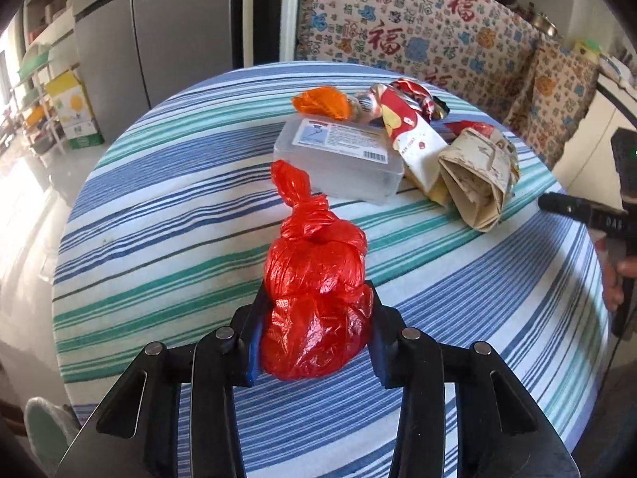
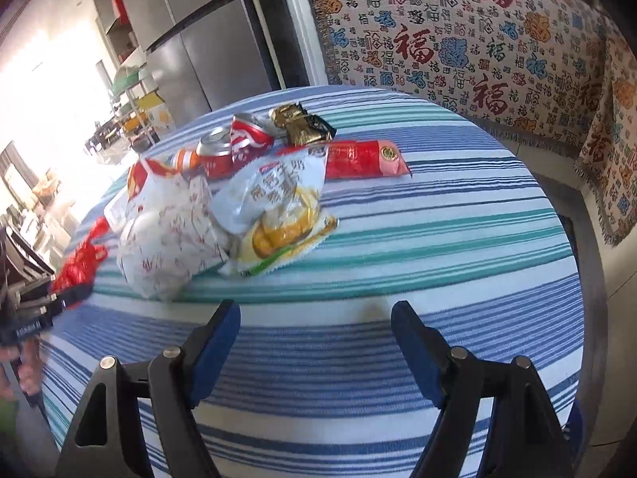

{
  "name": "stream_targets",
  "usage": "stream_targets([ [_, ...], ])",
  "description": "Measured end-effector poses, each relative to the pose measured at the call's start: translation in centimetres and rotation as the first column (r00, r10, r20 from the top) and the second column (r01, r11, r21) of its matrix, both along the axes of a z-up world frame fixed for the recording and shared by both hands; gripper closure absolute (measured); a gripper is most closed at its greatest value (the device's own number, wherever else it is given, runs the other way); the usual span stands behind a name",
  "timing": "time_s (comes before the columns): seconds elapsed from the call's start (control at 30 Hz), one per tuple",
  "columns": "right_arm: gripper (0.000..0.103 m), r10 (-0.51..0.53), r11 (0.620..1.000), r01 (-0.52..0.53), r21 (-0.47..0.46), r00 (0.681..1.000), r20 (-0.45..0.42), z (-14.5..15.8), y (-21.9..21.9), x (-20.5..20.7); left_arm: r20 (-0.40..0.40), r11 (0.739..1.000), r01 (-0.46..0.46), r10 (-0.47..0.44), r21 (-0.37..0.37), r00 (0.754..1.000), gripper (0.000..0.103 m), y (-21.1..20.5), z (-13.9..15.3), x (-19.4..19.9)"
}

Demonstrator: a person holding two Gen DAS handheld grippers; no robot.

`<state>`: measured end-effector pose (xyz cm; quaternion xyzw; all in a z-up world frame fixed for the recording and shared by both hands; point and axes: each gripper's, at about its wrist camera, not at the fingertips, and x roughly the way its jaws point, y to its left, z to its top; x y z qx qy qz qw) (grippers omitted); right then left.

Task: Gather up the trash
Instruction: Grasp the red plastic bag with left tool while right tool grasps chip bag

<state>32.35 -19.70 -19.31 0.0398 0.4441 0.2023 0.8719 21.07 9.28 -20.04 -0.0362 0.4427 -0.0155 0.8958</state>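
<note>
We are in a home, in its dining corner: a round table [image 1: 167, 215] under a striped cloth, a tall steel fridge [image 1: 159, 20] behind it, a sofa [image 2: 497, 51] draped in a patterned throw, shelves [image 1: 36, 79] with household boxes.

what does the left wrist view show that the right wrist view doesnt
Only the left wrist view: the left gripper closed on the knotted red bag, a clear plastic box behind it and an orange wrapper.

Only the right wrist view: the open, empty right gripper, two crushed red cans, a gold wrapper, a red packet and a yellow-and-white snack bag.

Both: the striped tablecloth, the patterned cloth behind the table, the grey fridge, and the red bag, which sits blurred at the right view's left edge.
</note>
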Motion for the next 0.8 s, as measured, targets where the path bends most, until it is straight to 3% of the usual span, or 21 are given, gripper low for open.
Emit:
stream_targets([
  [0.17,0.022,-0.084,0.994,0.084,0.074,0.996,-0.008,2.0,2.4,2.4,0.014,0.999,0.012,-0.012,0.038,1.0,0.061,-1.2,-0.1,0.2],
  [0.3,0.022,-0.133,0.991,0.134,0.012,0.989,-0.058,2.0,5.0,4.5,0.023,0.999,0.011,-0.012,0.036,1.0,0.061,-1.5,-0.2,0.0],
  [0.47,0.023,-0.172,0.985,0.17,-0.023,0.974,-0.149,-0.1,5.1,5.9,0.026,1.0,0.017,-0.017,0.021,1.0,0.061,-1.3,-0.3,-0.2],
  [0.5,0.029,-0.168,0.986,0.167,-0.018,0.974,-0.155,-0.3,4.8,5.9,0.027,1.0,0.017,-0.017,0.017,0.999,0.061,-1.2,-0.3,-0.3],
  [0.53,0.049,-0.159,0.987,0.158,-0.017,0.975,-0.157,-0.3,4.6,5.8,0.027,1.0,0.017,-0.017,0.012,0.999,0.061,-1.2,-0.3,-0.3],
  [0.7,0.063,-0.108,0.994,0.104,-0.041,0.987,-0.118,0.6,3.7,4.5,0.027,1.0,0.021,-0.021,-0.003,0.999,0.061,-1.1,-0.2,-0.3],
  [0.8,0.065,-0.053,0.995,0.046,-0.084,0.995,-0.086,1.5,3.1,2.8,0.021,0.999,0.04,-0.039,-0.023,0.999,0.061,-1.6,-0.1,-0.6],
])
